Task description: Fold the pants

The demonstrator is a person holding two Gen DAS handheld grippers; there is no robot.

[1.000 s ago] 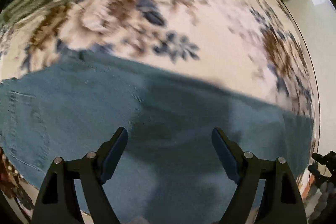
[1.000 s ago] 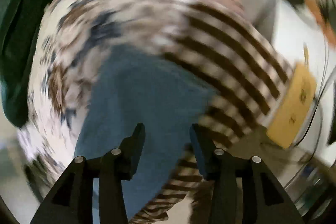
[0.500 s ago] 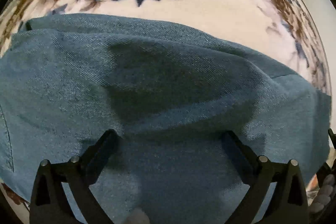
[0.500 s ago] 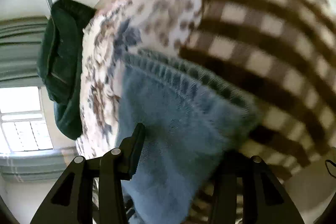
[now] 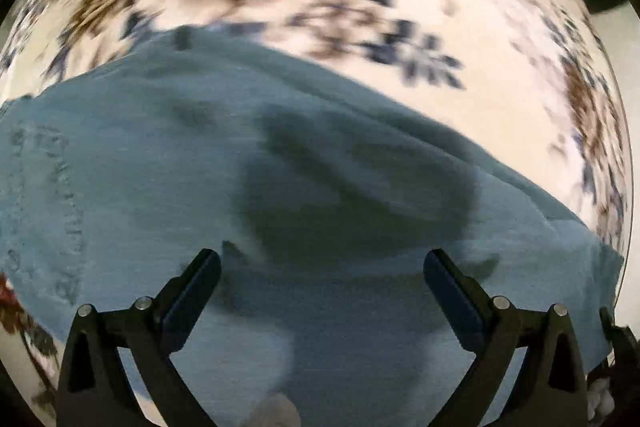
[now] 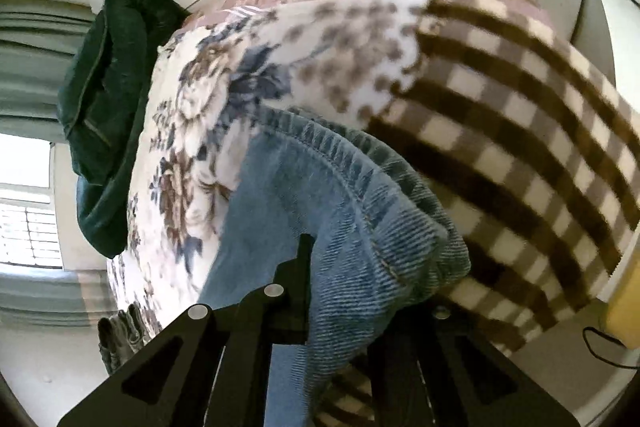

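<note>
In the left wrist view the left gripper point(image 5: 322, 281) hangs spread and empty over the blue denim pants point(image 5: 168, 187) on the floral blanket point(image 5: 460, 27); in the right wrist view the right gripper point(image 6: 360, 291) pinches the stitched hem point(image 6: 360, 183), which should travel level for a square fold

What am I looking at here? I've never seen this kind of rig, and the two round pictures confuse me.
No robot: a person holds a two-finger tool in each hand, each with a fisheye camera looking along its fingers. The left view shows the left gripper open above the jeans, which lie on a floral blanket; the picture is blurred. The right view shows the right gripper shut on the jeans' hem, lifting it. Behind are a checked blanket and a dark green garment.
</note>
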